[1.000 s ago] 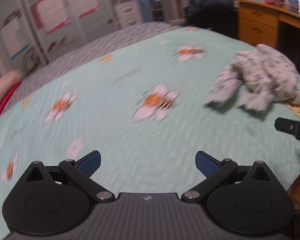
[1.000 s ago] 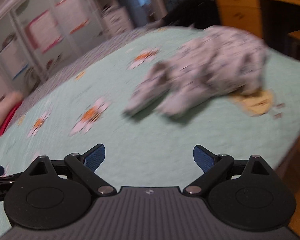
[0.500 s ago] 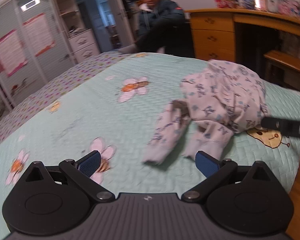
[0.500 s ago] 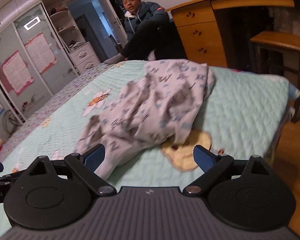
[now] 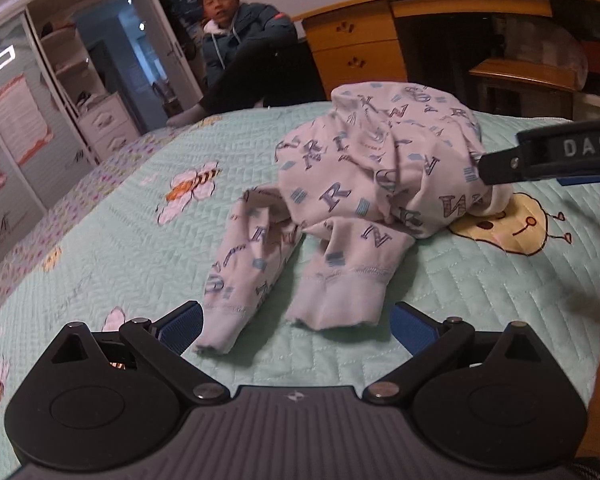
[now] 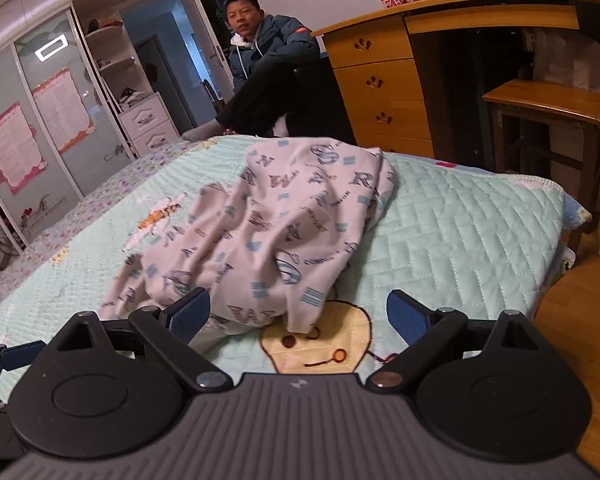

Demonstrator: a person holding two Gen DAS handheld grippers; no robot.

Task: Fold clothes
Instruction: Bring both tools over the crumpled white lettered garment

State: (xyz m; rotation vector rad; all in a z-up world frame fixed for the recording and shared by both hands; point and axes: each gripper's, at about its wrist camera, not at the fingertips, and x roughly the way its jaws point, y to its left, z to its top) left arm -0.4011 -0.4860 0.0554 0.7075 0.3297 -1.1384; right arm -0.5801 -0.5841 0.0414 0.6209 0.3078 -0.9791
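Observation:
A crumpled pale garment printed with blue letters (image 5: 364, 184) lies on the mint-green quilted bed (image 5: 120, 248), its two cuffed ends (image 5: 336, 300) reaching toward me. My left gripper (image 5: 296, 326) is open just short of those cuffs, which lie between its blue pads (image 5: 182, 326). In the right wrist view the same garment (image 6: 268, 232) is bunched ahead of my right gripper (image 6: 298, 316), which is open with the cloth's near edge between its pads. The right gripper also shows as a dark bar (image 5: 548, 156) at the garment's right side.
A person (image 6: 268, 80) in a dark jacket sits beyond the bed's far edge. A wooden desk with drawers (image 6: 380, 80) and a wooden stool (image 6: 548, 104) stand to the right. The bed edge and wooden floor (image 6: 580, 328) lie right. White wardrobes (image 5: 28, 120) line the left.
Both grippers have swung right and closed in on the garment, which now sits much nearer in both views. Both stay open.

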